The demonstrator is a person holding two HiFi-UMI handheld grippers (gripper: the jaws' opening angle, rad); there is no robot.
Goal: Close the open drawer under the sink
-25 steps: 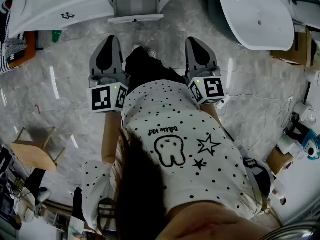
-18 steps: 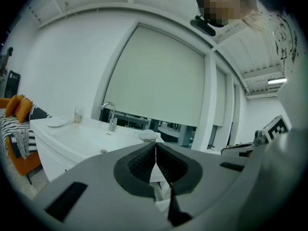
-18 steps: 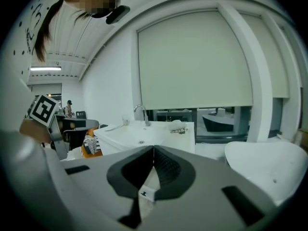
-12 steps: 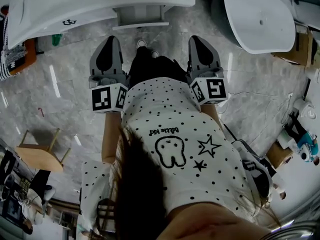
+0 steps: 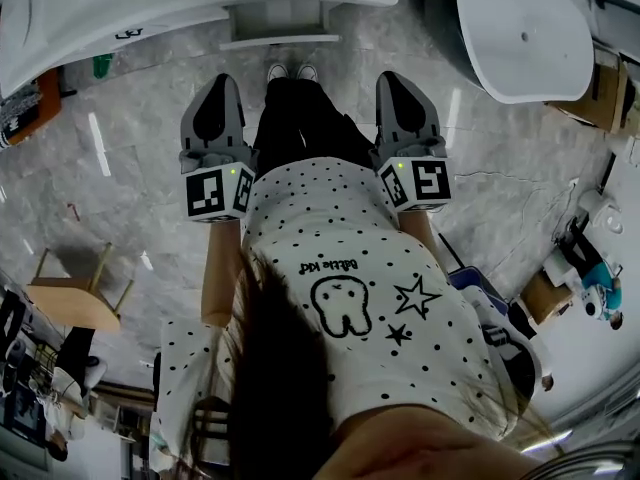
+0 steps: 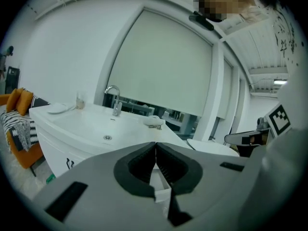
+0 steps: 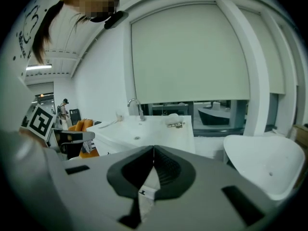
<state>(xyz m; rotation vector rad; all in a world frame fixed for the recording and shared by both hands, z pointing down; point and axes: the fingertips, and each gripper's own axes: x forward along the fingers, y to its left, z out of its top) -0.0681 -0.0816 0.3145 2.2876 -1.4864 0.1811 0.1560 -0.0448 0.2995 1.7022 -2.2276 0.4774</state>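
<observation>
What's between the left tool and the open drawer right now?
Head view: only bare marble floor separates the left tool from the open drawer; the person's shoes stand just beside that stretch.

so the sink (image 5: 150, 3) sits straight ahead with the open drawer (image 5: 280, 18) sticking out under it, just past the person's shoes (image 5: 290, 71), the left gripper (image 5: 217, 78) and right gripper (image 5: 391, 78) either side of the legs, another basin (image 5: 520, 28) off right, and a stool (image 5: 65, 303) back left

bright daylight, heavy fisheye edge distortion
</observation>
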